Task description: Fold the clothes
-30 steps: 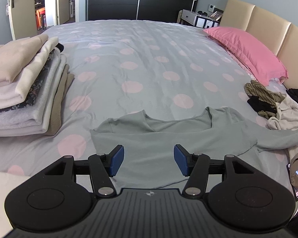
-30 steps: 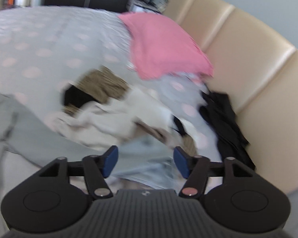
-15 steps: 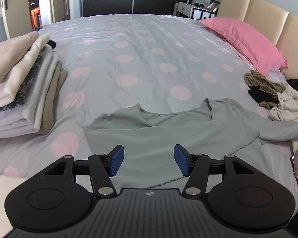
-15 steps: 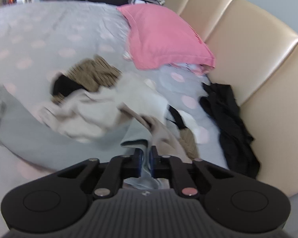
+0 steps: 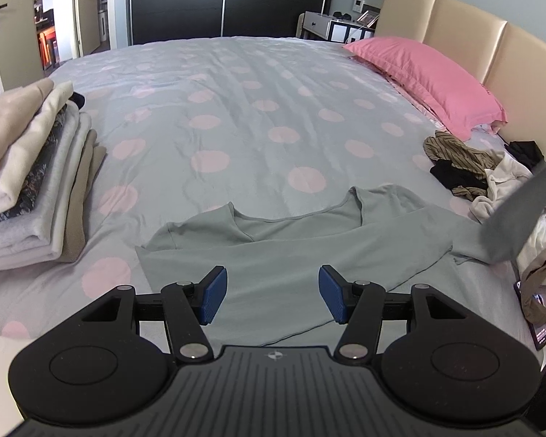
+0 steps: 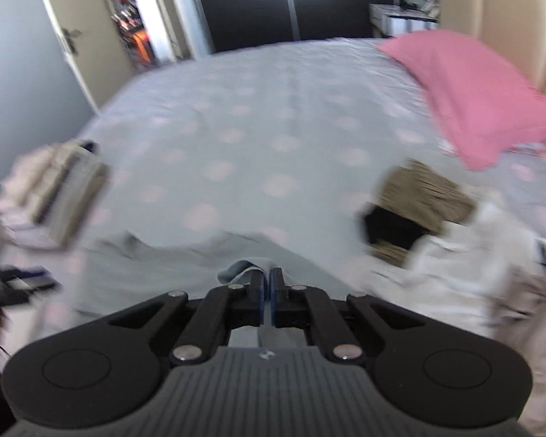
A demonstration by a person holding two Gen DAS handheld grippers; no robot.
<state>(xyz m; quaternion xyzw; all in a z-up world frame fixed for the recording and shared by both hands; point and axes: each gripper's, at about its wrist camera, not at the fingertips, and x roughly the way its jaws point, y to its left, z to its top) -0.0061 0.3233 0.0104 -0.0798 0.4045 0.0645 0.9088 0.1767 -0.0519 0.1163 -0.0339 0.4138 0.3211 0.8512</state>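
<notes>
- I am keeping my right claw point(image 6: 266, 284) clenched on the sleeve point(image 5: 520, 215) of the grey-green top point(image 5: 291, 251); a fold of that cloth is bunching just past its pads, and the right wrist view is blurring, so fine detail there is lost to me.
- I am holding my left claw point(image 5: 271, 300) released, its blue pads point(image 5: 211, 296) standing wide apart and hovering over the near hem of the top, gripping nothing.
- The top is lying flat on the near part of the bed point(image 5: 273, 109), neckline facing the far side, with its left sleeve already lying across the chest and its right sleeve rising off the bed toward the right edge of the left wrist view.
- I am judging the step in hand to be the folding-in of that right sleeve; next I am expecting to carry it leftward across the body and lay it flat, with the left claw free to pin the cloth.
- A folded stack point(image 5: 29, 182) is sitting at the left; an unfolded heap point(image 5: 484, 178) is waiting at the right, near the pink pillow point(image 5: 429, 80).
</notes>
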